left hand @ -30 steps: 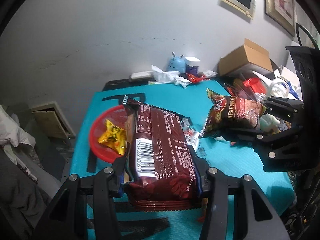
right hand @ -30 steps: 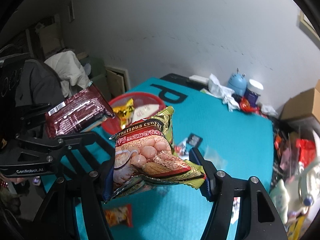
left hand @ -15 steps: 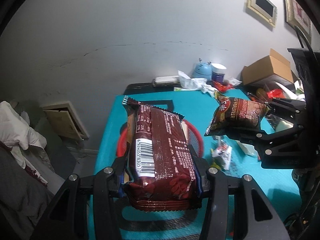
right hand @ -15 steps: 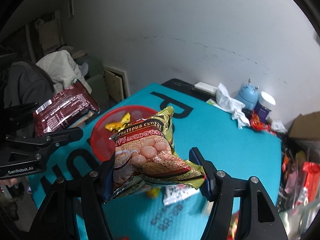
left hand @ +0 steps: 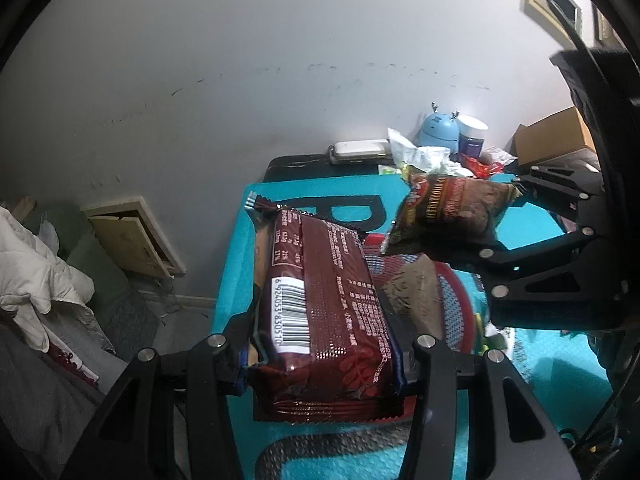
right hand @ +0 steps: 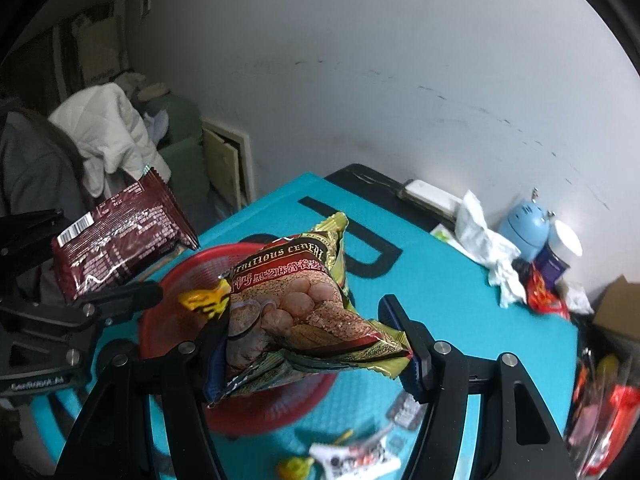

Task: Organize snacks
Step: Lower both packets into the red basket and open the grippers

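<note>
My left gripper [left hand: 320,364] is shut on a dark red biscuit pack [left hand: 324,312] with a white barcode, pads pressing its two long sides. The pack hangs over the left rim of a red mesh basket [left hand: 452,300] on the teal mat. My right gripper [right hand: 312,352] is shut on a puffy gold-and-red cereal bag [right hand: 296,312], held above the red basket [right hand: 168,320]. A yellow snack [right hand: 204,300] lies in the basket. From the right wrist, the left gripper [right hand: 100,256] and its pack [right hand: 120,236] show at the left.
The teal mat [right hand: 440,292] ends at the table's left edge, with the floor and a chair draped in a white jacket [right hand: 104,136] beyond. A blue round gadget [right hand: 524,232], crumpled tissue [right hand: 484,240] and cardboard box [left hand: 552,140] crowd the back right. Loose snack packets [right hand: 352,456] lie near the front.
Both grippers have carried their packs to the left across the mat and slightly down. The red basket now lies under the cereal bag and beside the biscuit pack. Both grips are unchanged.
</note>
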### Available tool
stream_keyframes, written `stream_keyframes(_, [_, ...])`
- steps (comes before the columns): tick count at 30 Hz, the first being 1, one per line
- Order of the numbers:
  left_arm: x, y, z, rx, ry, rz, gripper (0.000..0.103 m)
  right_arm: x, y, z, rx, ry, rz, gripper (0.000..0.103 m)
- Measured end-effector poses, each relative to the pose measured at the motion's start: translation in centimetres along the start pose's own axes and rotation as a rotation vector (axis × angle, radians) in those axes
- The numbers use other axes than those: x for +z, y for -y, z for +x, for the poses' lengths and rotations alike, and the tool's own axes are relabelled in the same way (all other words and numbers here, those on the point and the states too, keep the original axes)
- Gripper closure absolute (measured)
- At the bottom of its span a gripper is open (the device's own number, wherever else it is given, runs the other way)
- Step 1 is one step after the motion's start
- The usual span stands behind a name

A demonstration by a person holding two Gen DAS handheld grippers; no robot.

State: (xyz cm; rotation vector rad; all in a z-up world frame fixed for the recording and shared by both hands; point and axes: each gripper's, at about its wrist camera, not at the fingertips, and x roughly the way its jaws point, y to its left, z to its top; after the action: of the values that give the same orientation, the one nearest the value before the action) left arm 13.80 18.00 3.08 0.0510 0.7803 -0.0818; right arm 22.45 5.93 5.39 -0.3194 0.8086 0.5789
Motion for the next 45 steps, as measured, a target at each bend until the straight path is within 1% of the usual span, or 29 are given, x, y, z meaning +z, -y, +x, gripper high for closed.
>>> stream_keyframes(5, [0.0, -0.8, 1.6, -0.004, -0.026, -0.012, 0.054, 0.6, -0.9, 2.5, 0.032, -0.042, -0.041, 0.033])
stream_keyframes(8, [-0.1, -1.0, 2.3, -0.008, -0.038, -0.017, 0.054, 0.1, -0.9, 2.8, 0.021, -0.049, -0.038, 0.023])
stream_keyframes(12, [-0.2, -0.9, 3.1, -0.031, -0.051, -0.022, 0.054, -0.4, -0.3, 2.1, 0.024, -0.042, -0.018, 0.022])
stream_keyframes(15, [0.0, -0.3, 3.4, -0.046, -0.043, -0.006, 0.054, -0.5, 0.2, 1.5, 0.016, -0.031, 0.000, 0.022])
stream_keyframes(18, [0.3, 0.2, 3.7, -0.036, -0.037, 0.012, 0.054, -0.5, 0.6, 0.5, 0.015, -0.014, 0.011, 0.022])
stream_keyframes(25, [0.5, 0.5, 4.3, -0.047, -0.077, 0.000, 0.054, -0.8, 0.9, -0.6, 0.012, 0.002, 0.006, 0.022])
stream_keyframes(30, [0.5, 0.8, 3.7, -0.025, -0.071, 0.012, 0.054, -0.9, 0.9, -0.9, 0.018, 0.007, 0.009, 0.022])
stream_keyframes(36, [0.7, 1.1, 2.4, -0.007, -0.061, 0.004, 0.054, -0.8, 0.7, -2.2, 0.020, 0.028, 0.010, 0.022])
stream_keyframes(40, [0.9, 1.5, 0.7, -0.001, -0.041, -0.003, 0.054, -0.9, 0.8, -3.7, 0.022, 0.047, 0.018, 0.022])
stream_keyframes(45, [1.3, 2.4, -1.9, 0.016, -0.001, 0.012, 0.054, -1.0, 0.8, -6.1, 0.013, 0.084, 0.020, 0.022])
